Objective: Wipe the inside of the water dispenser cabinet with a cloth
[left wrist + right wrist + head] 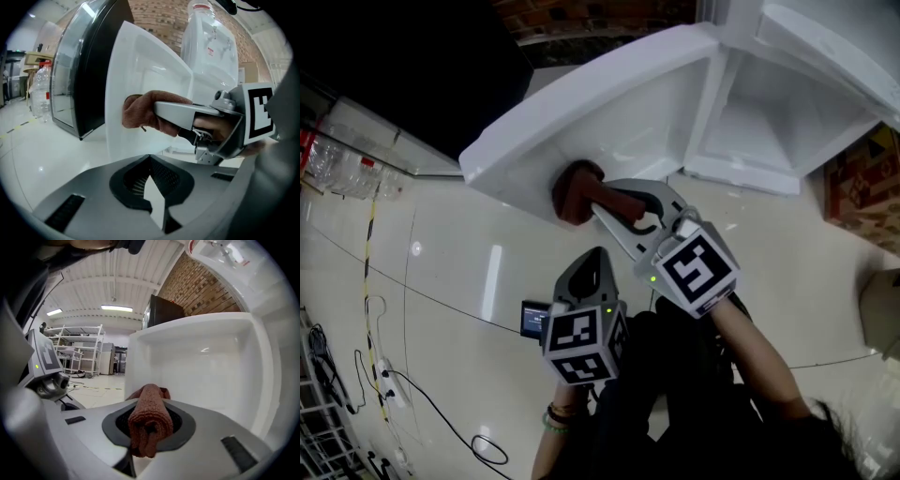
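1. Right hand-held gripper (pixel 149 430) has its jaws clamped on a rolled reddish-brown terry cloth (pixel 150 416), which fills the gap between them and sticks out past the tips.
2. That cloth's free end lies against the inner face of the white plastic cabinet door (pixel 609 103), near the door's lower edge in the head view; the door stands swung open.
3. Beyond the door's hinge side sits the open white cabinet cavity (pixel 769 122) of the water dispenser, well apart from the cloth.
4. Left hand-held gripper (pixel 595 255) hangs just below the right one, off the door, with its jaws drawn together at the tips and nothing between them.
5. Each gripper carries a white cube with black square markers (pixel 698 267), facing the head camera.
6. From the left gripper view, a clear water bottle with a red cap band (pixel 206 37) stands on top of the dispenser, and a dark glass-fronted unit (pixel 79 70) stands behind the door.
7. Underneath is a glossy pale floor (pixel 441 272), with black cables (pixel 394 375) trailing at the left.
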A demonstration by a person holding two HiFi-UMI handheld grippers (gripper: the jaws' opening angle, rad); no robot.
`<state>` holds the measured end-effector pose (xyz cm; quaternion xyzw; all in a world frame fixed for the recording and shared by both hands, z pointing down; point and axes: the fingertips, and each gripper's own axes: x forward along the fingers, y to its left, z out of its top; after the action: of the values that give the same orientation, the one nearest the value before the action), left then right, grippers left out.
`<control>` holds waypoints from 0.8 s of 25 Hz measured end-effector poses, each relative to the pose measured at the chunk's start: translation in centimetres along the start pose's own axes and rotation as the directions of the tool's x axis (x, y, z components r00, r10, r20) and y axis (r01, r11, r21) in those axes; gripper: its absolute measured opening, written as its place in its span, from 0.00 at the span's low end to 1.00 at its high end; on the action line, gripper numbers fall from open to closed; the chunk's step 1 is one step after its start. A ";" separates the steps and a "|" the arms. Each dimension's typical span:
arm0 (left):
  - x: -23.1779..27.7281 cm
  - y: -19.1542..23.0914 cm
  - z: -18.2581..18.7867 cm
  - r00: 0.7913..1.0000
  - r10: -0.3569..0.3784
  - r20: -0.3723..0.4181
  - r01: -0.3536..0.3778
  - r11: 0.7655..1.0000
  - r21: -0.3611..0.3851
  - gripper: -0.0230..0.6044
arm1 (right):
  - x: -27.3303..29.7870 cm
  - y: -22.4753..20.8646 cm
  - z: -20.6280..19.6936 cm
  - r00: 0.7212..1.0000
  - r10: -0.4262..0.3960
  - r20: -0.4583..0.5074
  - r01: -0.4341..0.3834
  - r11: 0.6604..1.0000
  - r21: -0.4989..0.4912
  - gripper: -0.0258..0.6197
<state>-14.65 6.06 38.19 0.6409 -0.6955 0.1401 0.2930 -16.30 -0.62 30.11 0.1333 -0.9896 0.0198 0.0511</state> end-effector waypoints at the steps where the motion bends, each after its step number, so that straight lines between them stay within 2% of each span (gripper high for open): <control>1: 0.0 0.0 0.0 1.000 0.000 0.000 0.000 1.000 -0.001 0.04 | -0.4 -1.4 -0.1 0.999 -0.034 0.002 0.034 0.999 0.000 0.16; 4: 0.0 0.1 0.0 1.000 0.000 0.001 0.000 1.000 -0.005 0.04 | -2.6 -6.5 -0.9 0.987 -0.159 -0.009 0.159 0.987 -0.020 0.16; 8: -0.1 0.3 -0.2 1.000 0.003 0.000 -0.003 1.000 -0.012 0.04 | -6.6 -13.0 -2.5 0.936 -0.347 -0.058 0.348 0.937 0.019 0.16; 10: -0.1 0.4 -0.3 1.000 0.004 -0.004 -0.004 1.000 -0.013 0.04 | -8.4 -15.3 -3.4 0.910 -0.409 -0.072 0.413 0.910 0.043 0.16; 12: -0.1 0.4 -0.4 1.000 0.005 -0.006 -0.005 1.000 -0.012 0.04 | -9.5 -16.4 -4.1 0.895 -0.438 -0.087 0.443 0.895 0.056 0.16; 14: -0.1 0.3 -0.3 1.000 0.004 -0.005 -0.004 1.000 -0.009 0.04 | -9.8 -16.3 -4.5 0.896 -0.434 -0.090 0.440 0.896 0.061 0.16; 16: -0.1 0.3 -0.4 1.000 0.004 -0.006 -0.004 1.000 -0.008 0.04 | -9.1 -14.6 -4.8 0.916 -0.392 -0.082 0.397 0.916 0.061 0.16; 20: -0.1 0.3 -0.4 1.000 0.009 -0.011 -0.009 1.000 -0.006 0.04 | -5.6 -7.6 -6.7 0.978 -0.189 -0.089 0.193 0.980 0.039 0.16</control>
<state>-14.83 6.39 38.53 0.6359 -0.6973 0.1429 0.2984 -8.28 -6.13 36.40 0.2279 -0.9684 0.0437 0.0918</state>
